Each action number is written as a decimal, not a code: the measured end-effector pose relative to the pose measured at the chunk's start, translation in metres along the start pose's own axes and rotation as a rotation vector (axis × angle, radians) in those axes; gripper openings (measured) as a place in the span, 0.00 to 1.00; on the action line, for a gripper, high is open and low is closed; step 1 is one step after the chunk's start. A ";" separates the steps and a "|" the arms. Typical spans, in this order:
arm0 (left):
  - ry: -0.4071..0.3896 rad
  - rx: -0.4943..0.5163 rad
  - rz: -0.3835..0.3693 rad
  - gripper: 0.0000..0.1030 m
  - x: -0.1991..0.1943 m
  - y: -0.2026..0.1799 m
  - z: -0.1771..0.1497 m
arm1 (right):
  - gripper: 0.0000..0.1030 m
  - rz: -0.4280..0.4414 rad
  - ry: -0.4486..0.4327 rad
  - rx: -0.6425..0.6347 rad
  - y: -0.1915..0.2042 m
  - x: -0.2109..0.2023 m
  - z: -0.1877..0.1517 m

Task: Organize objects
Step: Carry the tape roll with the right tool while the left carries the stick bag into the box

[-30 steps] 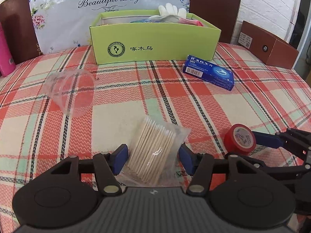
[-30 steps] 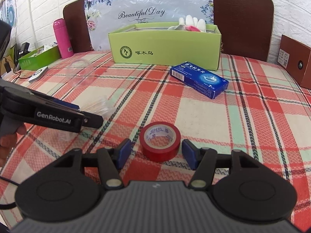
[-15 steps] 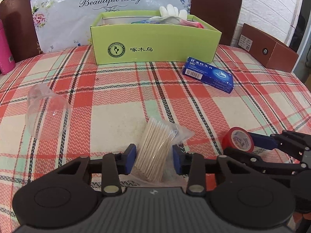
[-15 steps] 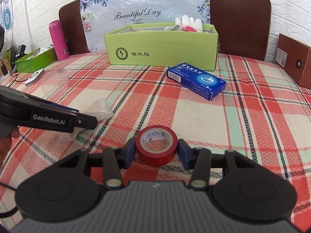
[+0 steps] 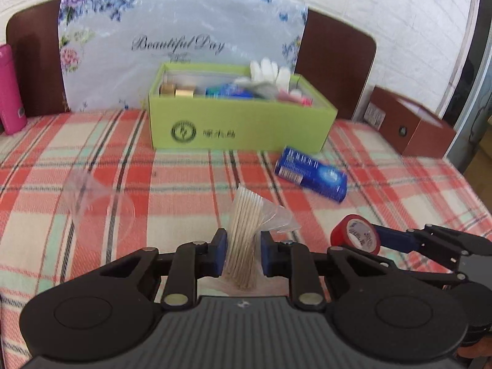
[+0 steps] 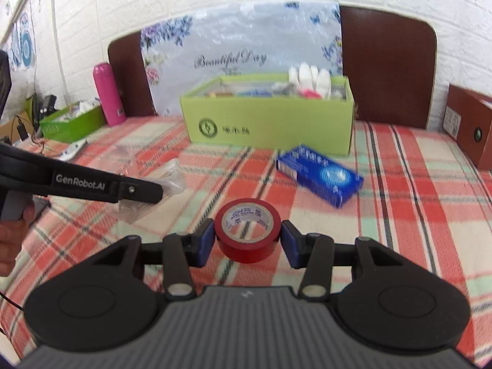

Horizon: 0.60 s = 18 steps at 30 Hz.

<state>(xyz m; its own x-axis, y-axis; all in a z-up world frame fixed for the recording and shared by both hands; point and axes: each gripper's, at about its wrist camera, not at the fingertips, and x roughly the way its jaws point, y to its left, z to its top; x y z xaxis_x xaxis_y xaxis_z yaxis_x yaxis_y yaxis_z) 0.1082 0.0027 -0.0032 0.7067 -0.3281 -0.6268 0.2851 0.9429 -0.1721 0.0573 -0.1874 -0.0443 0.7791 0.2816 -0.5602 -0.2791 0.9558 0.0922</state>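
Observation:
My left gripper [image 5: 243, 253] is shut on a clear packet of wooden sticks [image 5: 246, 230], lifted off the plaid cloth. My right gripper [image 6: 247, 238] is shut on a red tape roll [image 6: 247, 230], also raised; the same tape roll [image 5: 355, 233] shows at the right of the left wrist view. The green box [image 5: 240, 126] stands at the back with white gloves and small items inside. A blue carton [image 5: 310, 173] lies in front of the green box [image 6: 267, 126]. A clear plastic cup [image 5: 98, 203] lies on its side at the left.
A pink bottle [image 6: 107, 98] and a second green tray [image 6: 70, 121] stand at the back left. A brown box [image 5: 412, 129] sits at the back right. A floral panel and dark headboard rise behind the green box. A hand [image 6: 12, 236] holds the left gripper's handle.
Both grippers closed on their objects and rose: the left on the stick packet, the right on the red tape roll. The clear cup has rolled on the cloth.

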 end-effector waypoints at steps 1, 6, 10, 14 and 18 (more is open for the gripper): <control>-0.018 0.000 -0.004 0.22 -0.003 0.000 0.008 | 0.44 0.005 -0.016 -0.006 0.001 -0.001 0.008; -0.103 -0.001 0.003 0.22 -0.011 0.002 0.051 | 0.44 0.038 -0.087 -0.004 -0.004 0.003 0.051; -0.138 -0.001 0.021 0.22 -0.003 0.006 0.087 | 0.44 0.051 -0.136 0.006 -0.010 0.014 0.087; -0.172 -0.023 0.054 0.22 0.012 0.016 0.119 | 0.44 0.038 -0.171 0.017 -0.019 0.036 0.120; -0.181 -0.049 0.062 0.22 0.034 0.026 0.146 | 0.44 0.012 -0.191 0.000 -0.028 0.071 0.146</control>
<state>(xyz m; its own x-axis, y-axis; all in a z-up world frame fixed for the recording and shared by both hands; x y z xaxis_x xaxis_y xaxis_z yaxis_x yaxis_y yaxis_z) 0.2342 0.0080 0.0817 0.8279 -0.2701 -0.4915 0.2089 0.9618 -0.1766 0.2021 -0.1817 0.0339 0.8679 0.3041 -0.3927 -0.2894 0.9522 0.0979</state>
